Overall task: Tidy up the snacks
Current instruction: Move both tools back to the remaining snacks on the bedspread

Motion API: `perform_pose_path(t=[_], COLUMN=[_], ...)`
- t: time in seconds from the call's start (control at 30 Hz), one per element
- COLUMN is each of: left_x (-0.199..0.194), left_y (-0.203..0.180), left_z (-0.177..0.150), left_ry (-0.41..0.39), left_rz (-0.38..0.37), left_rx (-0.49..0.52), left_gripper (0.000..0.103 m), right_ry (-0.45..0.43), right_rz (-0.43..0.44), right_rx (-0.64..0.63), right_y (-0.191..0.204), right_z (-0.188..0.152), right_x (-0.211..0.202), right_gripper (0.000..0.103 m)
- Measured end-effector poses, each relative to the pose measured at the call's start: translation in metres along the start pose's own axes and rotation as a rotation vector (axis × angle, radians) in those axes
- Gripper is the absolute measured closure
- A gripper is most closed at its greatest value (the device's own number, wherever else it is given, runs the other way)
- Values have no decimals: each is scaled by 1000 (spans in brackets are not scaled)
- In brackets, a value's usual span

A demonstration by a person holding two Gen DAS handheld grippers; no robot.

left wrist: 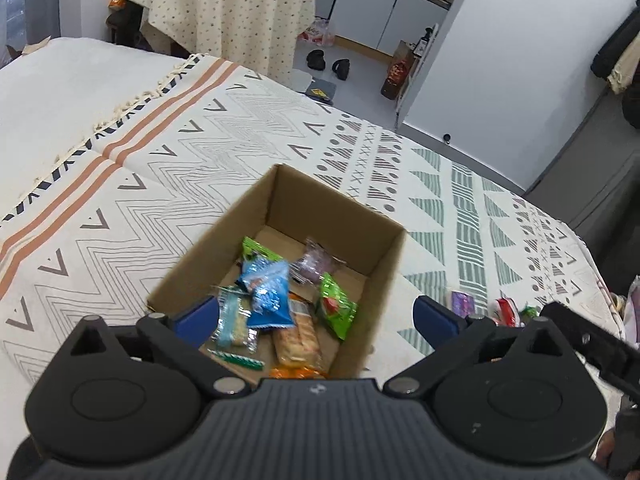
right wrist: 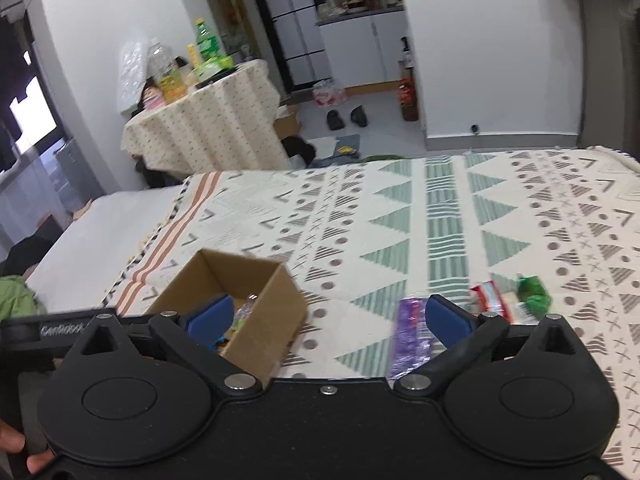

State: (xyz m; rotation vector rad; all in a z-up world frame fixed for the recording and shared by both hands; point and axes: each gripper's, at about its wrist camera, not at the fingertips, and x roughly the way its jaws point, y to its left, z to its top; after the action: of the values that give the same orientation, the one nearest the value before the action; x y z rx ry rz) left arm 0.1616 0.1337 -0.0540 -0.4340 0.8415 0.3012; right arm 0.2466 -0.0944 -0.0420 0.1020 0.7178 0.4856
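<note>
- Left hand-held gripper (left wrist: 316, 316) gapes empty over the cardboard box (left wrist: 384, 264) of snacks on the bed (left wrist: 120, 208).
- Right hand-held gripper (right wrist: 328, 320) gapes empty beside a purple packet (right wrist: 410, 336).

A lived-in home bedroom: patterned bedspread (left wrist: 240, 128), cloth-draped table (right wrist: 208, 128) (bottles on top), shoes (left wrist: 316, 59) on the floor.

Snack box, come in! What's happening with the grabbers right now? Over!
Left gripper open over cardboard box, empty. Right gripper open, empty. Purple packet, red packet, green packet loose on blanket. Nothing blocking.
</note>
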Motion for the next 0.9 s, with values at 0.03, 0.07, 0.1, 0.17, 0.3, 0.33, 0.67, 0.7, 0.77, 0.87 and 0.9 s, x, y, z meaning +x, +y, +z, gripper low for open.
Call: perform_pose_path(t=[0.03, 0.07, 0.1, 0.17, 0.3, 0.33, 0.67, 0.7, 0.77, 0.87, 0.9], left_x=[-2, -4, -5, -10, -16, -17, -15, -14, -11, -6, -4], left_y=[-4, -7, -10, -17, -36, -40, -83, -86, -92, -101, -105], left_z=[-2, -3, -4, -7, -10, -11, -25, -27, -29, -32, -32], left_ry=[-3, -4, -3, -14, -36, -39, -49, -44, -35, -28, -24], left_rz=[-2, -3, -6, -13, -19, -19, -18, -20, -19, -7, -5], left_rx=[4, 6, 4, 6, 33, 38, 110, 107, 101, 105, 105], left_gripper=[0, 0, 0, 0, 0, 0, 0, 0, 0, 0, 0], right_ry=[-9, -19, -25, -26, -39, -41, -51, -47, -43, -37, -29], right_rz=[-8, -21, -41, -86, -106, -115, -139, -138, -128, -124, -123], right_rx=[0, -2, -3, -8, 12, 12, 53, 60, 75, 85, 97], right_y=[-2, -5, -7, -13, -30, -33, -74, -78, -86, -96, -99], right_z=[-1, 0, -1, -3, -3, -3, -11, -13, -16, -20, -20], right_x=[-3, -6, -9, -13, -22, -24, -33, -33, -34, -37, -37], right_gripper=[0, 0, 0, 0, 0, 0, 0, 0, 0, 0, 0])
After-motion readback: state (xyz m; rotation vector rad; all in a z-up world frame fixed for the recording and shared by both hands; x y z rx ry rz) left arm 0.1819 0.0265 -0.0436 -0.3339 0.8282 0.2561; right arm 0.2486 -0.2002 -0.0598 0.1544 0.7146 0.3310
